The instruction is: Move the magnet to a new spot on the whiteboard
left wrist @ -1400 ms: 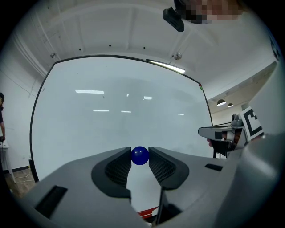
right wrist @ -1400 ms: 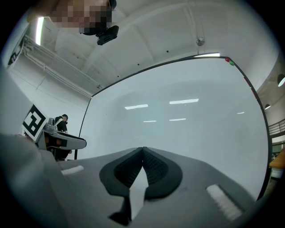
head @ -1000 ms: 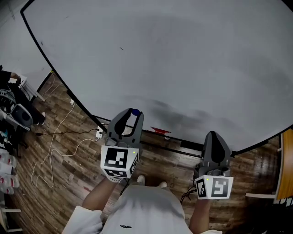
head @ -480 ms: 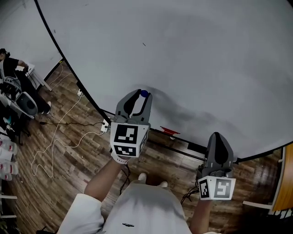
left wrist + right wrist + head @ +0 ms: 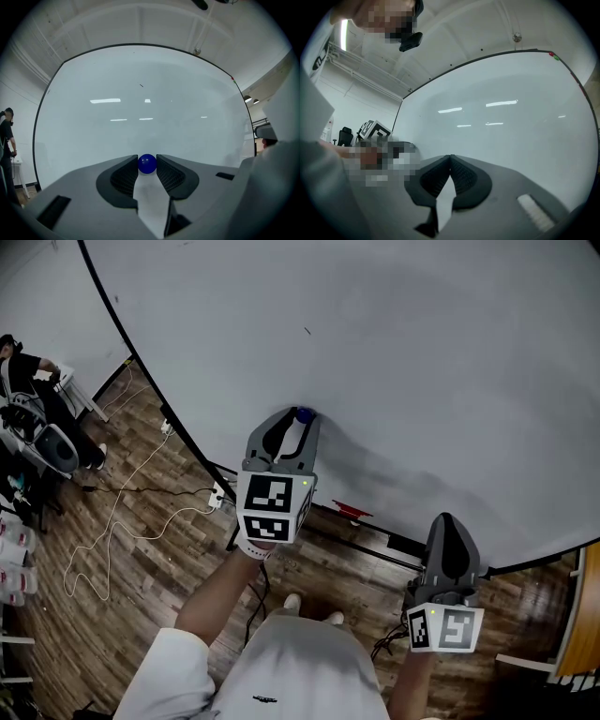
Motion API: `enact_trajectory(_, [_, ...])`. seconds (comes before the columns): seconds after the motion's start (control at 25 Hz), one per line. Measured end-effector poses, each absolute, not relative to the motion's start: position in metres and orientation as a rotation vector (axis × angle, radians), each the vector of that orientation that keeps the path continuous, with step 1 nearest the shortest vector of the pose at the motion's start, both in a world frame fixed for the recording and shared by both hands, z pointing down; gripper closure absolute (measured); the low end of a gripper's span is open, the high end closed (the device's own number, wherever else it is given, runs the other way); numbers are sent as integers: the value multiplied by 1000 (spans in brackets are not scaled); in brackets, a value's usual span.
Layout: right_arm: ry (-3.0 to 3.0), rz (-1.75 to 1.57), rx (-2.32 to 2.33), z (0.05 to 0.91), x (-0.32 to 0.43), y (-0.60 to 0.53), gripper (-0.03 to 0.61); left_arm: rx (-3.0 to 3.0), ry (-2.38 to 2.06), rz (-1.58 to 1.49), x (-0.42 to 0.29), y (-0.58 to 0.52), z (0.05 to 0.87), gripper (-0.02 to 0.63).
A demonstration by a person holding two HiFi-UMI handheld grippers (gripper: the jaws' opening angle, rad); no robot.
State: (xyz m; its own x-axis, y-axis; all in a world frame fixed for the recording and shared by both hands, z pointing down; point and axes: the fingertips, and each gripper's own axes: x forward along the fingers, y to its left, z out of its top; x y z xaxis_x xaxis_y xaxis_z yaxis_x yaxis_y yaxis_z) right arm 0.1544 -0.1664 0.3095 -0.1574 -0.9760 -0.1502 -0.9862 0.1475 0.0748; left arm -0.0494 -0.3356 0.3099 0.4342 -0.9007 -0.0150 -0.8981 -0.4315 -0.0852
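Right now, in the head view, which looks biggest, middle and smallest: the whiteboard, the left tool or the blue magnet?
1. whiteboard: fills most of the view.
2. left tool: much smaller.
3. blue magnet: a tiny ball between its tips.

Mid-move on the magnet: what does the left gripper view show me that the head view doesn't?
Only the left gripper view: both pads pressing the blue magnet, and the ceiling. Only the head view: the right gripper held low, the wood floor. Both: the whiteboard, the left gripper and the blue magnet.
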Motion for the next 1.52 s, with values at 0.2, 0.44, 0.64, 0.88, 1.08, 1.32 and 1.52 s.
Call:
enact_trajectory(0.2, [2328, 243, -2003, 309, 158, -168, 569, -2597, 1629, -28, -43, -342, 313, 491])
enact_trajectory(0.44, [2303, 207, -1968, 318, 162, -170, 569, -2589, 1625, -26, -45, -342, 312, 489])
enact_trajectory(0.64, [2324, 229, -1970, 305, 153, -173, 569, -2581, 1622, -42, -45, -340, 313, 488])
enact_trajectory(0.88, [2319, 219, -1950, 310, 155, -172, 569, -2570, 1613, -44, -45, -334, 311, 488])
enact_trajectory(1.08, [2304, 188, -1928, 322, 159, -164, 569, -2574, 1595, -36, -47, -320, 307, 488])
enact_trajectory(1.32, [2338, 219, -1908, 312, 150, -160, 569, -2578, 1591, -18, -48, -298, 304, 502])
enact_trajectory(1.52, [2343, 221, -1922, 309, 150, -161, 569, -2623, 1565, 16, -46, -276, 303, 565])
